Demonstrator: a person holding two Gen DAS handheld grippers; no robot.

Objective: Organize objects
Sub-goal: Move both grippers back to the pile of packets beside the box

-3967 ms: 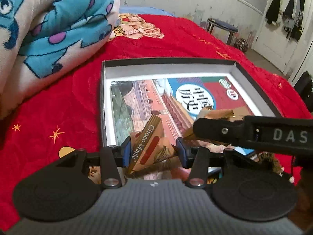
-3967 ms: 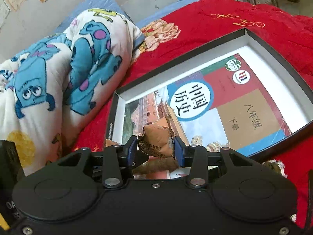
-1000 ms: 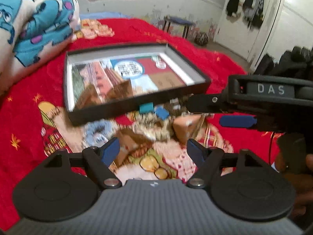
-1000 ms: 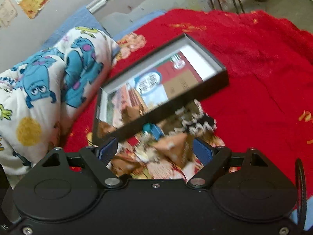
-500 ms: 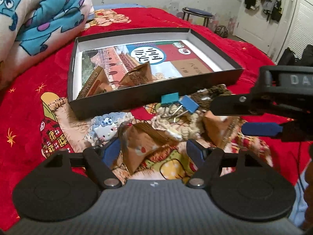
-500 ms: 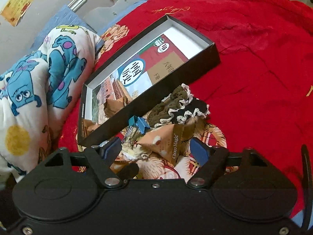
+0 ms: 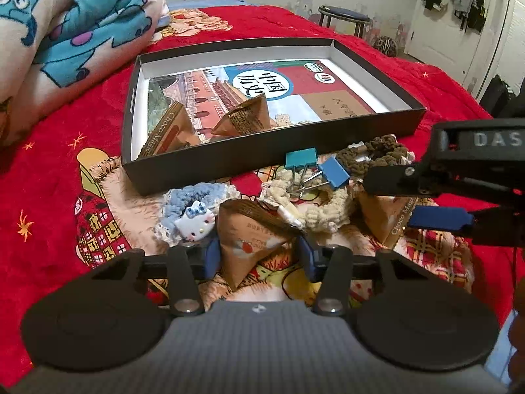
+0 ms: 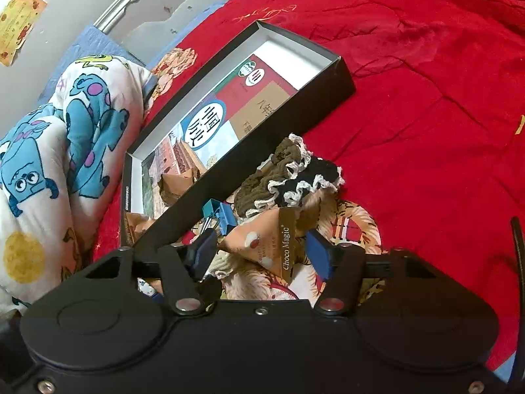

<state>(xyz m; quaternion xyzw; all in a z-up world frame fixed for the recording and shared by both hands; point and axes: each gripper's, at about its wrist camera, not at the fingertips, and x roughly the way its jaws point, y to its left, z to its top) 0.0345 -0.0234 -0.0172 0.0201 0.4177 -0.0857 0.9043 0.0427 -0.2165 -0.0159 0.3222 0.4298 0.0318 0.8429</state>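
Nearest me, my left gripper [image 7: 257, 257] has its blue fingers [image 7: 211, 257] touching or all but touching the sides of a tan pyramid packet [image 7: 252, 234] on the bed [image 7: 65, 170]; I cannot tell whether they are pressing yet. The packet is crinkled foil-paper with a dark sealed top edge. My right gripper [image 8: 262, 251] stands released, fingers [image 8: 316, 252] either side of a second packet [image 8: 265, 241] printed "Choco Magic", with gaps on both sides.

Just beyond, the unsorted pile lies on the bed's cartoon patch, near the box:
- a blue knitted scrunchie [image 7: 193, 202] with lace edge and a white plastic cat charm;
- a cream scrunchie [image 7: 320, 211], ropy and soft;
- two binder clips [image 7: 315, 167], teal and blue painted metal with wire handles;
- a brown scrunchie [image 8: 269, 174] and a black one [image 8: 320, 177], both lace-trimmed.

Farther on, the shallow black box [image 7: 256, 161], stiff card with white inner walls, holds a glossy book [image 7: 295, 95] lying flat, and on it two more packets [image 7: 242, 118] at the near left end.

Progress, as I judge it: two packets are boxed; two packets, the clips and four scrunchies remain outside. Early to middle stage.

Farthest: red plush bedcover, a folded monster-print quilt [image 7: 65, 26].
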